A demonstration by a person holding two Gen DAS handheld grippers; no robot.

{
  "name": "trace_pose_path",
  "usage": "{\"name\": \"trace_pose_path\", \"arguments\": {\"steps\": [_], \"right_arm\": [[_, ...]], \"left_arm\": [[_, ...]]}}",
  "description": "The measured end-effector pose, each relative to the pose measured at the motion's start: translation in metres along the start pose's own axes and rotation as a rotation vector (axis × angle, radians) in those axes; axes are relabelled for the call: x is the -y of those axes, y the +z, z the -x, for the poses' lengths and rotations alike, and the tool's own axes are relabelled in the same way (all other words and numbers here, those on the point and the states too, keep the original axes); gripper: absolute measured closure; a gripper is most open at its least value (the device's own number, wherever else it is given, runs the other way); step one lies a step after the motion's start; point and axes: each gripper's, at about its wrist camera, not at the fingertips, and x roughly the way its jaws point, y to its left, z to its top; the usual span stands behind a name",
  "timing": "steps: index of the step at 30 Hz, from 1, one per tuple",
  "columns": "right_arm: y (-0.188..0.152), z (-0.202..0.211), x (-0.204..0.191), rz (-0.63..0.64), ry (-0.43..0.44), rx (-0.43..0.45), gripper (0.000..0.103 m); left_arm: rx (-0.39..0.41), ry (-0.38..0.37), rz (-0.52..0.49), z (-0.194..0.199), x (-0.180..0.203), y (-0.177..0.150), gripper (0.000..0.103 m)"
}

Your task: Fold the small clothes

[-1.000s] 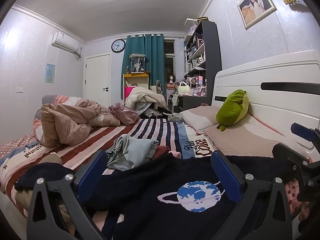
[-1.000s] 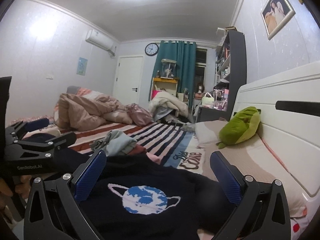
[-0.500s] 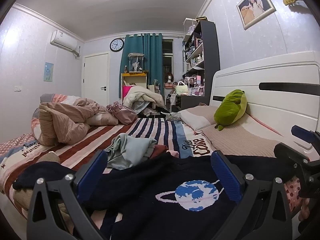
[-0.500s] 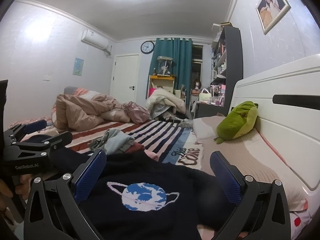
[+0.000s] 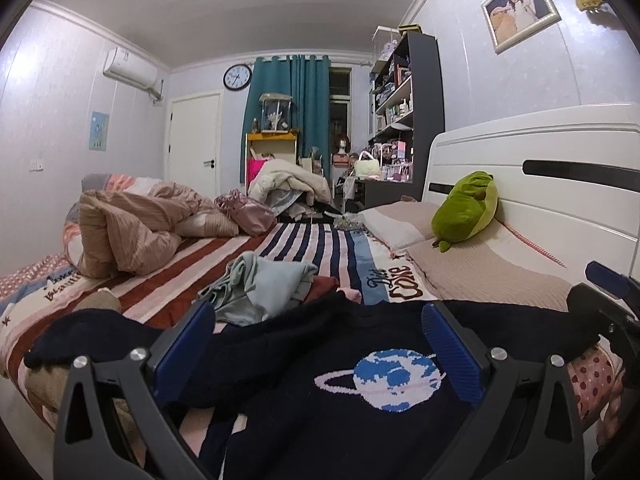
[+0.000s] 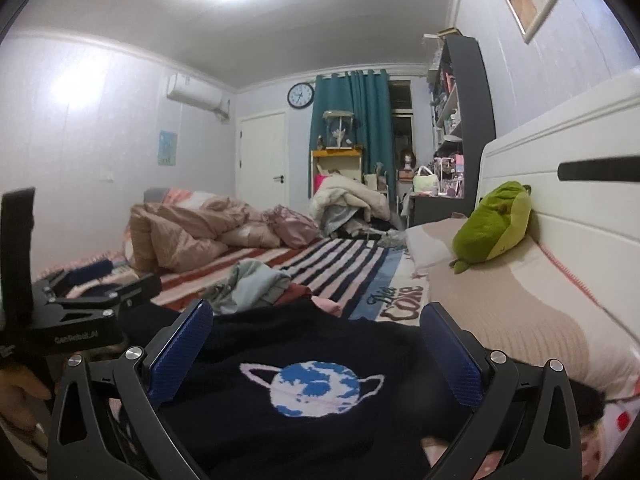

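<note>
1. Our right gripper [image 6: 316, 344] sits low over the dark sweater [image 6: 280, 432]; jaws spread wide, nothing between the blue pads [image 6: 180, 354]
2. Sweater lies on the striped bedsheet [image 6: 348, 264], planet motif [image 6: 314, 386] face up between the fingers
3. Our left gripper [image 6: 100, 280] enters from the left edge, over the sweater's dark sleeve; jaw state unclear
4. Crumpled grey-green garment [image 6: 252, 284] just beyond the sweater
5. Green plush [image 6: 492, 228] rests on the pillow [image 6: 520, 320], against the white headboard [image 6: 580, 224]

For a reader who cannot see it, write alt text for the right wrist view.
Open right tongs hover over a dark sweater with a blue planet design, spread on a striped bed. A green plush toy leans against the white headboard.
</note>
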Motion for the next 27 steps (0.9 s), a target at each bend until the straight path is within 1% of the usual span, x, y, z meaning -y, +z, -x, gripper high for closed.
{"name": "trace_pose_path", "arguments": {"steps": [3,7,9,11,13,15,17,18,21,23,25,27], "right_arm": [[-0.004,-0.008,-0.002,0.002,0.008,-0.027,0.000],[-0.009,-0.022,-0.007,-0.002,0.011,-0.059,0.000],[-0.012,-0.031,-0.010,-0.007,0.015,-0.075,0.000],[-0.017,-0.042,-0.014,-0.009,0.026,-0.094,0.000],[-0.022,-0.055,-0.021,-0.010,0.039,-0.117,0.000],[-0.026,-0.067,-0.028,-0.008,0.052,-0.142,0.000],[-0.032,-0.082,-0.037,-0.005,0.070,-0.172,0.000],[-0.035,-0.088,-0.041,-0.003,0.079,-0.183,0.000],[-0.042,-0.102,-0.051,0.000,0.097,-0.213,0.000],[-0.046,-0.111,-0.058,0.002,0.105,-0.235,0.000],[-0.051,-0.121,-0.066,-0.002,0.113,-0.256,0.000],[-0.055,-0.128,-0.071,-0.007,0.121,-0.271,0.000]], "left_arm": [[-0.030,-0.002,0.015,-0.005,-0.010,-0.002,0.001],[-0.065,0.000,0.047,-0.012,-0.035,-0.007,0.001],[-0.074,0.019,0.046,-0.016,-0.049,-0.010,0.001],[-0.087,0.054,0.041,-0.020,-0.067,-0.012,0.001],[-0.082,0.084,0.051,-0.023,-0.090,-0.017,0.001],[-0.079,0.081,0.100,-0.022,-0.120,-0.024,0.001],[-0.096,0.127,0.170,-0.023,-0.151,-0.031,0.001],[-0.116,0.134,0.202,-0.023,-0.166,-0.035,0.001],[-0.128,0.065,0.327,-0.024,-0.211,-0.049,0.001],[-0.141,0.064,0.366,-0.026,-0.229,-0.057,0.002],[-0.160,0.071,0.399,-0.029,-0.245,-0.066,0.010],[-0.199,0.067,0.454,-0.036,-0.261,-0.077,0.032]]}}
